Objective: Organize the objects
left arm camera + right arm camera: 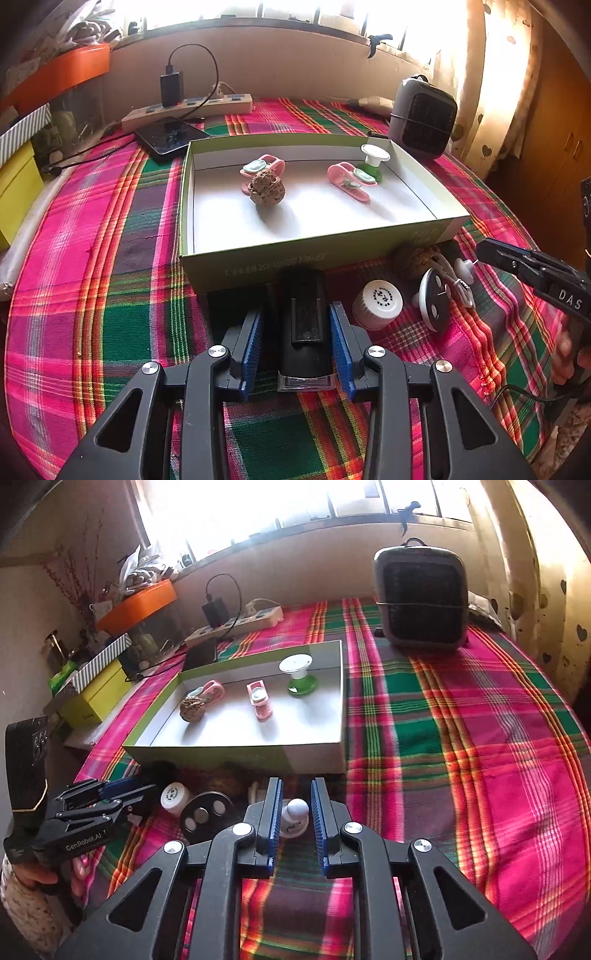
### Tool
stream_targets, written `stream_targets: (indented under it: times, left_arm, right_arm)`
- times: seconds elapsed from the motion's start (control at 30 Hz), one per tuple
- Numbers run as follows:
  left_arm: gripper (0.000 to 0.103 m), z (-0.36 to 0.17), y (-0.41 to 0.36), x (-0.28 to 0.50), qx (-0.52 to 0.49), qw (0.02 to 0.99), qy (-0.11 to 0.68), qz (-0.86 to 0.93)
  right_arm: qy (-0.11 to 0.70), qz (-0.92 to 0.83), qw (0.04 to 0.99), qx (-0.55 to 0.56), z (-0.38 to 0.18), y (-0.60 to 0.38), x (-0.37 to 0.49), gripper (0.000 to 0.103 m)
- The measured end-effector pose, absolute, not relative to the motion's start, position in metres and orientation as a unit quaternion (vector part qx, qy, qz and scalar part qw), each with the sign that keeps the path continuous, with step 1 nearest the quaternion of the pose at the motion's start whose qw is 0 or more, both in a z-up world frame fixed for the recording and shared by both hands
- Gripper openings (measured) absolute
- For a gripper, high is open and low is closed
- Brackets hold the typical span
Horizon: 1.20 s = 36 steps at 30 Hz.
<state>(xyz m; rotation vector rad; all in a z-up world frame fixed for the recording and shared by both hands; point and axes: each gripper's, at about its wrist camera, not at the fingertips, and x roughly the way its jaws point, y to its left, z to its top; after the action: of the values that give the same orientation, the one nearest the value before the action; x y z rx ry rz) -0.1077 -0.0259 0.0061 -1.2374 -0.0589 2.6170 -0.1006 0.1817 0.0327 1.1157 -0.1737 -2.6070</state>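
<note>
A green-edged open box (314, 254) (236, 753) holds a walnut (266, 187) (192, 709), two pink clips (349, 181) (259, 698) and a green-and-white suction knob (373, 162) (300, 674). My left gripper (297, 314) is open around a black bike light (304, 325) lying on the cloth in front of the box; the pads do not touch it. My right gripper (296, 788) is open around a small white knob-shaped piece (295, 818). Beside it lie a white jar (377, 304) (175, 797), a black disc (436, 295) (207, 814) and a second walnut (412, 260).
The table has a pink-green plaid cloth (461, 738). A grey heater (423, 116) (421, 598) stands at the back right. A power strip (188, 109), a charger and a dark phone (170, 138) lie at the back left. Yellow and orange boxes (96, 698) stand at the left.
</note>
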Motion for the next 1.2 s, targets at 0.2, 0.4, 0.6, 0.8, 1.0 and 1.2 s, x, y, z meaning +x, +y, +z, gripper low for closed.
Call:
stream_targets:
  times: [0.2, 0.4, 0.6, 0.8, 1.0, 1.2]
  left_arm:
    - [0.034, 0.006, -0.026, -0.108, -0.424, 0.122, -0.019, 0.897]
    - [0.034, 0.006, -0.026, -0.108, -0.424, 0.121, -0.018, 0.897]
    - [0.034, 0.006, -0.026, -0.108, -0.424, 0.121, -0.017, 0.897]
    - [0.034, 0.006, -0.026, -0.108, -0.424, 0.121, -0.016, 0.897]
    - [0.034, 0.006, -0.025, -0.108, -0.424, 0.121, -0.016, 0.897]
    - [0.034, 0.006, -0.026, -0.108, -0.424, 0.118, -0.008, 0.898]
  right_arm:
    - [-0.051, -0.907, 0.15, 0.389, 0.03, 0.184, -0.097, 0.017]
    - [-0.062, -0.903, 0.172, 0.389, 0.028, 0.18, -0.098, 0.031]
    - [-0.045, -0.9, 0.157, 0.404, 0.023, 0.173, -0.105, 0.044]
    - [-0.038, -0.895, 0.153, 0.417, 0.018, 0.171, -0.11, 0.044]
    - [-0.018, -0.895, 0.146, 0.421, 0.017, 0.164, -0.113, 0.044]
    - [0.0, -0.896, 0.15, 0.417, 0.019, 0.16, -0.109, 0.033]
